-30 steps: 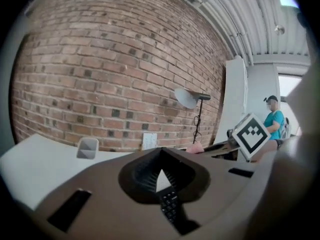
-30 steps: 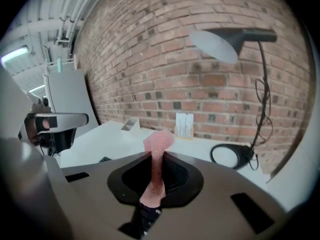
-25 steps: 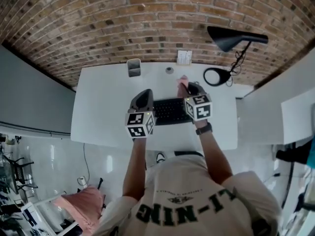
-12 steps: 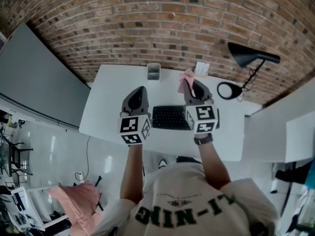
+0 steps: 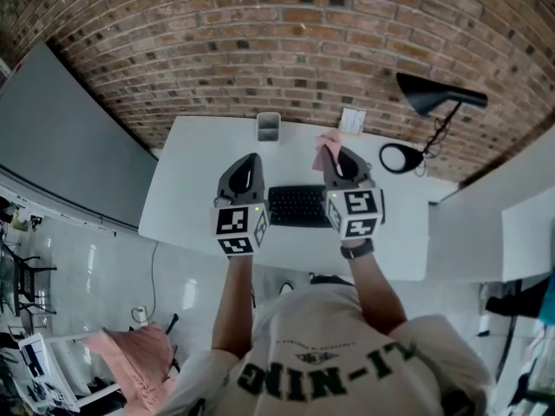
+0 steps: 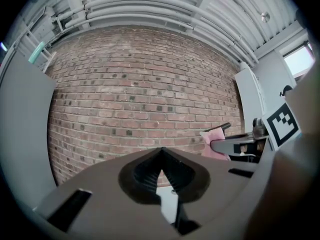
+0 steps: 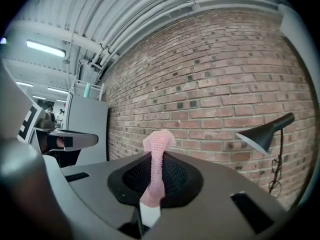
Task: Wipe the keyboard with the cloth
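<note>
Two claws hang over the keyboard (image 5: 297, 206) on the white worktop (image 5: 186, 189): right claw (image 5: 341, 157) pinching the pink cloth (image 5: 326, 147), left claw (image 5: 247, 160) closed, empty.

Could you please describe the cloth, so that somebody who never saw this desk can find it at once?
Find the white desk below the brick wall, then the black keyboard in its middle. By the keyboard's right end, the right gripper is shut on the cloth: a small, soft strip, the only pink thing over the desk.
</note>
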`<move>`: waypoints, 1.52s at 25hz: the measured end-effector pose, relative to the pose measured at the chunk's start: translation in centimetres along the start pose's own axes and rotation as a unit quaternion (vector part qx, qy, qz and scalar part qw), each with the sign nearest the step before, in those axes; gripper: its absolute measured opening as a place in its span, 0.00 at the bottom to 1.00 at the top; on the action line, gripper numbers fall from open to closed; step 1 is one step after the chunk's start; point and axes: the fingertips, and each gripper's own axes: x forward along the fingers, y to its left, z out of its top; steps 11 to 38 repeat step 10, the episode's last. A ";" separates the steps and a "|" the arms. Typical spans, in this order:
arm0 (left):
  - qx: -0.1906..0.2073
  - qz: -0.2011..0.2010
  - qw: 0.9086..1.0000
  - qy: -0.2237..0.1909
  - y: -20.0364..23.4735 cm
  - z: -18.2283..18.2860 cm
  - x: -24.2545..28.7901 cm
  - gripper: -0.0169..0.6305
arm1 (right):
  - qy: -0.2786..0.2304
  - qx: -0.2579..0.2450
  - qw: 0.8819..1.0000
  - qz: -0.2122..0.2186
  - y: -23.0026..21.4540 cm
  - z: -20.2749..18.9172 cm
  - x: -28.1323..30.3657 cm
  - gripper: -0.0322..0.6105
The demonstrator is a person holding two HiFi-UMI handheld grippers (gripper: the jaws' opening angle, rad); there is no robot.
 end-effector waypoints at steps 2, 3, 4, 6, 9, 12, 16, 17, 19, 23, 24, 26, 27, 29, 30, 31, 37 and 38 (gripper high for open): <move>0.004 -0.004 1.000 -0.004 -0.2 0.0 -0.2 0.03 | 0.001 0.001 1.000 0.000 0.1 -0.1 -0.2 0.08; 0.004 -0.008 1.000 -0.006 -0.4 0.0 -0.4 0.03 | 0.001 0.001 1.000 0.001 0.2 -0.2 -0.3 0.08; 0.003 -0.013 1.000 -0.009 -0.5 0.0 -0.7 0.03 | 0.001 0.001 1.000 0.001 0.4 -0.3 -0.4 0.08; 0.002 -0.019 1.000 -0.008 -0.6 -0.5 -1.4 0.03 | 0.006 0.000 1.000 0.001 0.8 -0.7 -0.6 0.08; -0.005 -0.017 1.000 0.007 -0.2 -2.7 -2.9 0.03 | 0.014 -0.002 1.000 0.010 2.0 -1.8 -0.7 0.08; -0.010 -0.014 1.000 0.013 0.0 -3.6 -3.4 0.03 | 0.015 -0.004 1.000 0.015 2.5 -2.1 -0.7 0.08; -0.010 -0.014 1.000 0.013 0.0 -3.6 -3.4 0.03 | 0.015 -0.004 1.000 0.015 2.5 -2.1 -0.7 0.08; -0.010 -0.014 1.000 0.013 0.0 -3.6 -3.4 0.03 | 0.015 -0.004 1.000 0.015 2.5 -2.1 -0.7 0.08; -0.010 -0.014 1.000 0.013 0.0 -3.6 -3.4 0.03 | 0.015 -0.004 1.000 0.015 2.5 -2.1 -0.7 0.08; -0.010 -0.014 1.000 0.013 0.0 -3.6 -3.4 0.03 | 0.015 -0.004 1.000 0.015 2.5 -2.1 -0.7 0.08; -0.010 -0.014 1.000 0.013 0.0 -3.6 -3.4 0.03 | 0.015 -0.004 1.000 0.015 2.5 -2.1 -0.7 0.08; -0.010 -0.014 1.000 0.013 0.0 -3.6 -3.4 0.03 | 0.015 -0.004 1.000 0.015 2.5 -2.1 -0.7 0.08; -0.010 -0.014 1.000 0.013 0.0 -3.6 -3.4 0.03 | 0.015 -0.004 1.000 0.015 2.5 -2.1 -0.7 0.08; -0.010 -0.014 1.000 0.013 0.0 -3.6 -3.4 0.03 | 0.015 -0.004 1.000 0.015 2.5 -2.1 -0.7 0.08; -0.010 -0.014 1.000 0.013 0.0 -3.6 -3.4 0.03 | 0.015 -0.004 1.000 0.015 2.5 -2.1 -0.7 0.08; -0.010 -0.014 1.000 0.013 0.0 -3.6 -3.4 0.03 | 0.015 -0.004 1.000 0.015 2.5 -2.1 -0.7 0.08; -0.010 -0.014 1.000 0.013 0.0 -3.6 -3.4 0.03 | 0.015 -0.004 1.000 0.015 2.5 -2.1 -0.7 0.08; -0.010 -0.014 1.000 0.013 0.0 -3.6 -3.4 0.03 | 0.015 -0.004 1.000 0.015 2.5 -2.1 -0.7 0.08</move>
